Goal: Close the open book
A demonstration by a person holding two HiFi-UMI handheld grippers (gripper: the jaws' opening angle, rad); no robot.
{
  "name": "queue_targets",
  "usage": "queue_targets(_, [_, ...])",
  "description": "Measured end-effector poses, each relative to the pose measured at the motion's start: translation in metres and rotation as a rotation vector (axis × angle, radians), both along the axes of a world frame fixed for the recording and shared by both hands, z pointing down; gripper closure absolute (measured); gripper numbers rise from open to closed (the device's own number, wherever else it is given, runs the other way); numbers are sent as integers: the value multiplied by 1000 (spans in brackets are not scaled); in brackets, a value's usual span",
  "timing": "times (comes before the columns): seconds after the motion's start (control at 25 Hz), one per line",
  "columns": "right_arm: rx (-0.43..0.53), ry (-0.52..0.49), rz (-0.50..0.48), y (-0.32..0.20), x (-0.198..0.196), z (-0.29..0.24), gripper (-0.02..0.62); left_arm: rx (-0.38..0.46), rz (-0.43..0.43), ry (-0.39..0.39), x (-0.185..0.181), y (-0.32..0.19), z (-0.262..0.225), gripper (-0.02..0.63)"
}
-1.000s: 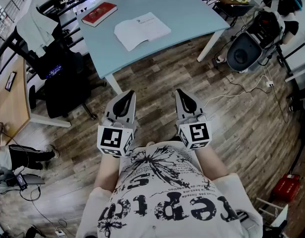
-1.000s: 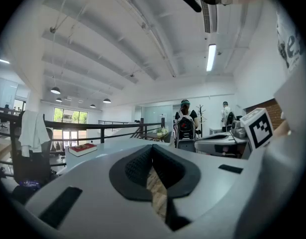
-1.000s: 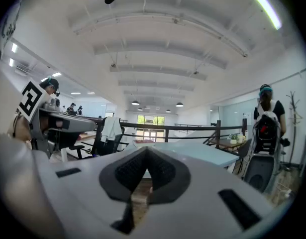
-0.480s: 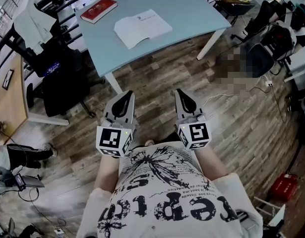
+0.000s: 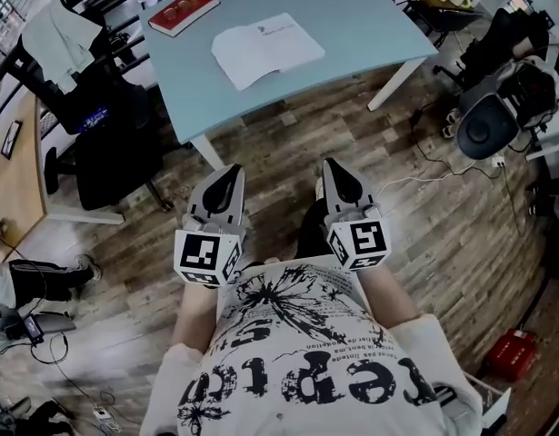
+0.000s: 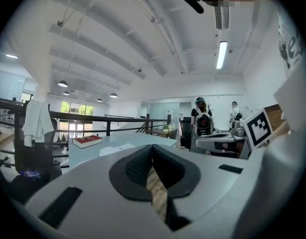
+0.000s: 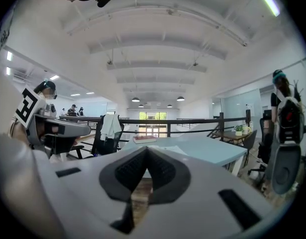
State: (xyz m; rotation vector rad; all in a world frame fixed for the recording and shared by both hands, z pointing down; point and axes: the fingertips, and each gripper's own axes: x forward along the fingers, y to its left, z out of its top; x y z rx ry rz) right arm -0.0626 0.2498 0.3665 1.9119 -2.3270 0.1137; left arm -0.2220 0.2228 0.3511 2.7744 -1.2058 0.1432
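An open white book [image 5: 266,51] lies flat on the pale blue table [image 5: 352,21], far ahead of both grippers. It shows as a thin white sheet [image 6: 118,147] in the left gripper view and as a white sliver [image 7: 178,149] in the right gripper view. My left gripper [image 5: 231,173] is held level over the wood floor, short of the table; its jaws are shut with nothing between them. My right gripper [image 5: 334,167] is beside it, also shut and holding nothing.
A closed red book [image 5: 183,9] lies at the table's far left. A black office chair [image 5: 111,143] with a white garment [image 5: 47,36] stands left of the table. Another chair [image 5: 490,121] and cables are at the right. A wooden desk [image 5: 11,180] lies at the far left.
The table and open book sit slightly nearer in view. Both grippers keep their place in the picture and stay shut. The chair at the right now shows lower down.
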Motion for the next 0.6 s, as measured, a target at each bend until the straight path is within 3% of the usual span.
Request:
queue_targets(0.28, [3,38,-87,-92,34,12,586,-13,-82,-2,32,-80,14,588])
queue_targets(0.6, [9,46,-221,-230,108,3,586,-52,-234,-8,97,-186,16,588])
